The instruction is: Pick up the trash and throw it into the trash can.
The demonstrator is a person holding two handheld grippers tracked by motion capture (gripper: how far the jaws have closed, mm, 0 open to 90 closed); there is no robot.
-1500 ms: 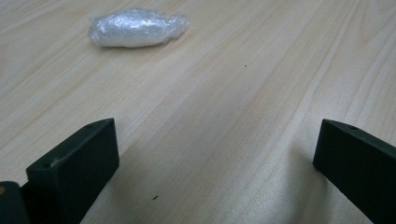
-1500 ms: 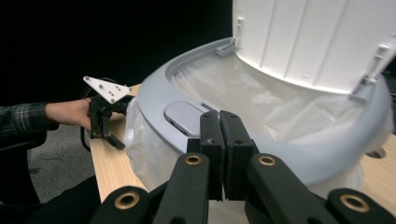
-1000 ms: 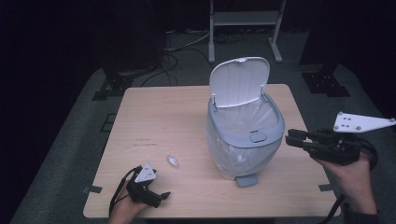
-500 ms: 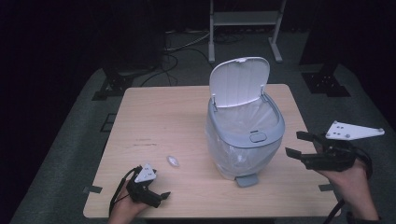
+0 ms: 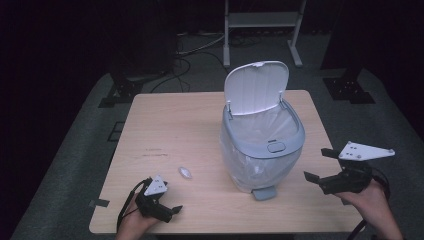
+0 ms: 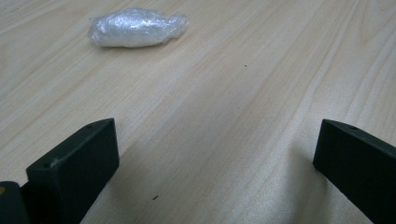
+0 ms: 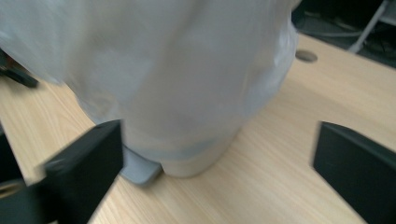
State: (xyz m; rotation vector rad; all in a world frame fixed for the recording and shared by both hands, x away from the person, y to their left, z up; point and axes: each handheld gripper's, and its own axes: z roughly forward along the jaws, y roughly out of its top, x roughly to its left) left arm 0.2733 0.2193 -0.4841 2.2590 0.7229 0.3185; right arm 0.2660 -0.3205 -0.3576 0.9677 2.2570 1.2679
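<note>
Matt wood table (image 5: pixel 175 130); crinkled glossy plastic wad (image 6: pixel 137 27).

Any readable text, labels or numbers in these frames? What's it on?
None readable.
Table: faint dark marks on the top, too small to read.
Bin: no label visible; the button on its front rim shows no legible sign.
Wrapped wad: no print.

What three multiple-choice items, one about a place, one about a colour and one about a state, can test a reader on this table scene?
1. Where does the small plastic-wrapped wad lie?
A. inside the bin
B. on the table, left of the bin
C. on the floor

2. What colour is the bin's rim?
A. red
B. green
C. grey

3. How is the bin's lid?
A. raised
B. shut
C. removed

Answers:
1 B, it rests on bare wood near the left hand-held gripper.
2 C, the band is grey.
3 A, it stands upright behind the opening.
</note>
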